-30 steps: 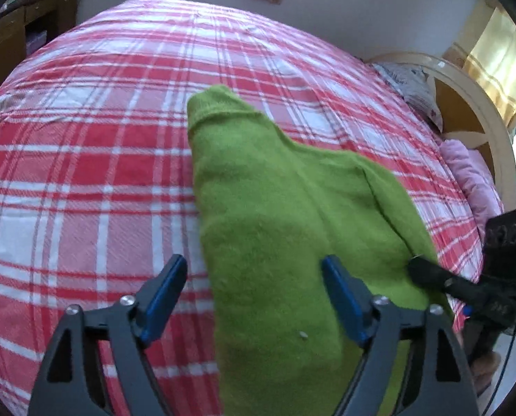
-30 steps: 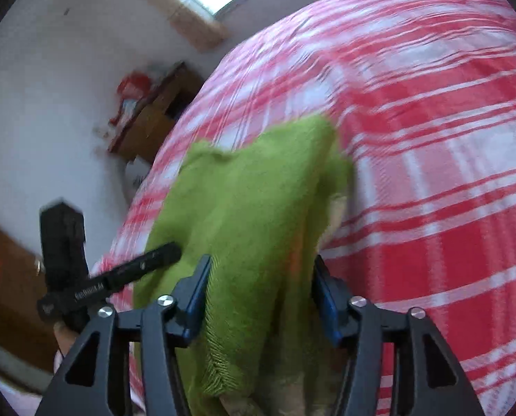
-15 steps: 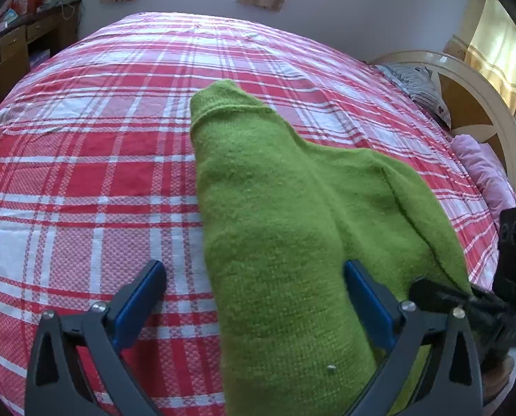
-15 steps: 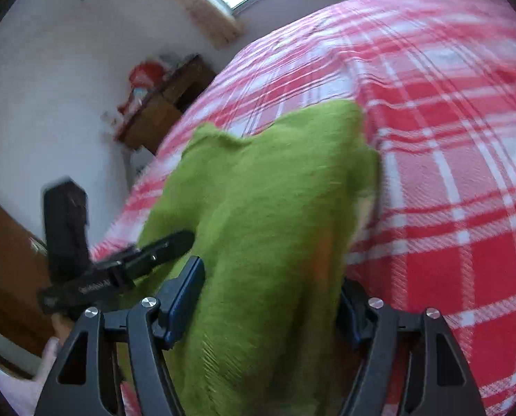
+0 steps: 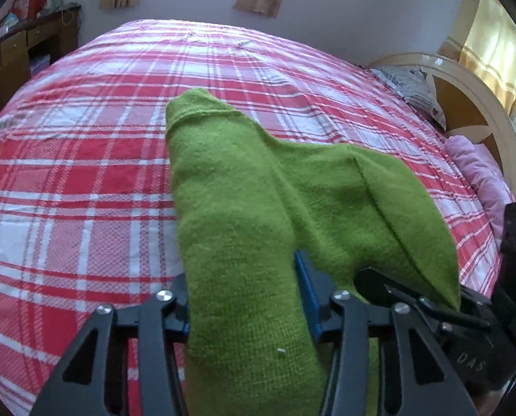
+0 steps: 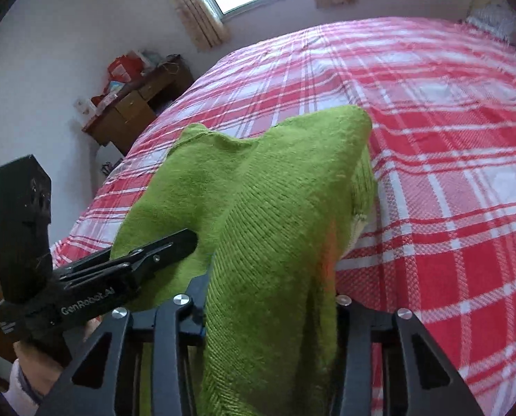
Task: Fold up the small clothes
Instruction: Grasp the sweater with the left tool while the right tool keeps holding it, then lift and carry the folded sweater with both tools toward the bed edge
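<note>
A green knitted sweater [image 5: 258,190] lies bunched on the red-and-white plaid bed cover [image 5: 84,173], one sleeve reaching toward the far side. My left gripper [image 5: 246,305] has its jaws closing, and the blue pads press the sweater's near edge from both sides. In the right wrist view the same sweater [image 6: 258,180] rises in a hump, and my right gripper [image 6: 270,305] is also closing, with a thick fold of cloth squeezed between its pads. Each gripper shows in the other's view: the right gripper [image 5: 414,298] and the left gripper [image 6: 136,260] sit close together at the near hem.
The plaid cover [image 6: 431,138] stretches wide around the sweater. A wooden desk [image 6: 129,111] with clutter stands by the wall under the window. A curved headboard [image 5: 466,104] and a pink pillow [image 5: 480,170] lie at the right. A hand [image 6: 32,371] holds the left gripper.
Both grippers spread wider around the sweater's near edge, then narrowed onto it. The right gripper slid sideways and rolled a little, and its picture is sharper now.
</note>
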`<state>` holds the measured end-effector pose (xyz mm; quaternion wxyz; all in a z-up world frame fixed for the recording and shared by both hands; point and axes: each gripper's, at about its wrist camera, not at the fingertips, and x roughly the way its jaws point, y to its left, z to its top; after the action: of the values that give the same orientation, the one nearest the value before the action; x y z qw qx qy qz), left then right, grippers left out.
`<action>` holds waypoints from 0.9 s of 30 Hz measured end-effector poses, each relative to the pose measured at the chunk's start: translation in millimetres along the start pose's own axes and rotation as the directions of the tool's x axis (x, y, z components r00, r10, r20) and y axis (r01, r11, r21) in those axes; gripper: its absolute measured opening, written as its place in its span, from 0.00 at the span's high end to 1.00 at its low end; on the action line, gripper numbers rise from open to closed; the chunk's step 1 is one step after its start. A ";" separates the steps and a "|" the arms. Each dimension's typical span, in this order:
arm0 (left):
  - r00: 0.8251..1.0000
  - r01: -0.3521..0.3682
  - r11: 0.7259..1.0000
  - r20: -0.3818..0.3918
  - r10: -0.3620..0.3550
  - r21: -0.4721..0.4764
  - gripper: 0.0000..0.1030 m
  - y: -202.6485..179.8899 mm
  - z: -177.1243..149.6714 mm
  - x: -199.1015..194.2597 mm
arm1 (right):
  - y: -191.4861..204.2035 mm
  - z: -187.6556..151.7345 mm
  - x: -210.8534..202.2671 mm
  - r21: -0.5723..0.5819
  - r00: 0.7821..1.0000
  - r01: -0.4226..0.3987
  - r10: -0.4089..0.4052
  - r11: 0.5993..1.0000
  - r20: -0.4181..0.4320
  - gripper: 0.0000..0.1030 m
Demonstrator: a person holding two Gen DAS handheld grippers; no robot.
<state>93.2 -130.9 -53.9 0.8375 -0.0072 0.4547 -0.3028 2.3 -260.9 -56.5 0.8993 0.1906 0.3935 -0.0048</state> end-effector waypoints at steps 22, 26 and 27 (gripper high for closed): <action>0.981 -0.161 0.986 0.099 0.165 -0.045 0.57 46.9 -26.7 -91.0 | 104.8 -24.4 -31.3 -0.065 0.989 -0.141 0.143 0.988 0.025 0.61; 0.976 -0.177 0.980 0.111 0.186 -0.087 0.57 67.4 -32.9 -102.2 | 127.2 -24.7 -25.1 -0.098 0.987 -0.158 0.160 0.982 0.011 0.61; 0.975 -0.180 0.979 0.111 0.190 -0.098 0.57 73.1 -34.8 -104.4 | 134.0 -25.6 -22.8 -0.108 0.986 -0.165 0.166 0.980 0.005 0.61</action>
<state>61.1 -8.4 -16.3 0.8867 -0.0198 0.4153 -0.2023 -10.2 -131.0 -10.7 0.9082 0.1742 0.3697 0.0898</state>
